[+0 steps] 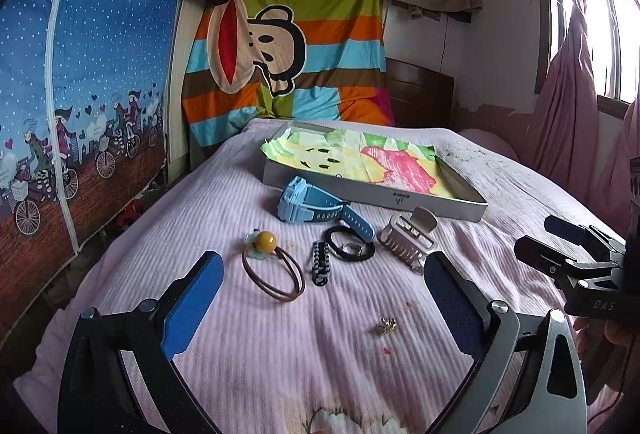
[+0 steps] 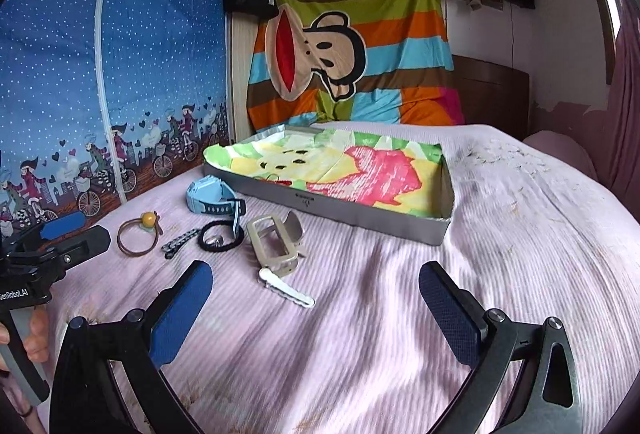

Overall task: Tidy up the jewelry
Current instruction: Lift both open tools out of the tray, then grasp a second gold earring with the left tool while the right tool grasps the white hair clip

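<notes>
Both grippers wide open, holding nothing — left gripper (image 1: 322,292) and right gripper (image 2: 316,298) hover over the pink bedspread (image 2: 360,334). Landmark: grey tray (image 1: 440,204) with colourful cloth lining. Just in front of it: blue watch (image 1: 308,200), silver claw clip (image 1: 408,238), black hair tie (image 1: 350,244), brown tie with yellow bead (image 1: 272,270). Small gold ring (image 1: 386,325) lies nearer the left gripper, apart from the rest.

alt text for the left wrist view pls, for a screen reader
The left gripper hangs open over a pink bedspread, holding nothing. Ahead lie a brown hair tie, black hair tie, blue watch, silver claw clip and small gold piece, with a shallow tray beyond.
</notes>
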Motion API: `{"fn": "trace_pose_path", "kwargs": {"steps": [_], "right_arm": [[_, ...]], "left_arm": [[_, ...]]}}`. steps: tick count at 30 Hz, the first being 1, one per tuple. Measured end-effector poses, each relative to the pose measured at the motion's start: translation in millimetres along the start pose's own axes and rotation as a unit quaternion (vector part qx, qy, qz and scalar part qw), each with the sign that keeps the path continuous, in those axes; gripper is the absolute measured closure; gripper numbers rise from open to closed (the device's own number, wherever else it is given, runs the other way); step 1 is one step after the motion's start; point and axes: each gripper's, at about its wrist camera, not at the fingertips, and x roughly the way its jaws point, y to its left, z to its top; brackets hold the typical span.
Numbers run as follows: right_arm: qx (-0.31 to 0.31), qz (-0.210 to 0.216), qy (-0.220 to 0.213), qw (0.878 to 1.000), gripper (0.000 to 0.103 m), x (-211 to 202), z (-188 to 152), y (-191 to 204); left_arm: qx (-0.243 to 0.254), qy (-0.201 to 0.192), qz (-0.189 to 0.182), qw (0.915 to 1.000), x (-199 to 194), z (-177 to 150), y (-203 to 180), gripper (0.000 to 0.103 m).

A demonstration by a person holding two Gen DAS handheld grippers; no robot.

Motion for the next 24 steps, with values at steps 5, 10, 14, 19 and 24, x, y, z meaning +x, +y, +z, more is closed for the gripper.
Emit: {"fn": "trace_pose_path", "kwargs": {"steps": [5,10,14,19,24], "right_arm": [[-0.006,-0.001,0.043,0.999,0.000,18,-12,-3],[0.004,0.010,0.076,0.997,0.000,34,-18,-5],[0.010,0.018,0.096,0.995,0.000,46,-20,-7],[0.013,0.036,0.118,0.992,0.020,63,-19,-7],[-0.007,0.055,0.134,0.989,0.035,78,-19,1]], "left_arm": [[0.003,0.025,0.003,0.9997,8,-15,2,0.005],[0.016,0.047,0.004,0.9988,17,-26,2,0.005],[0.024,0.063,-0.016,0.9976,24,-32,2,0.005],[0.040,0.072,-0.040,0.9958,30,-36,-1,0.008],[0.058,0.091,-0.073,0.9915,40,-40,-7,0.036]]}}
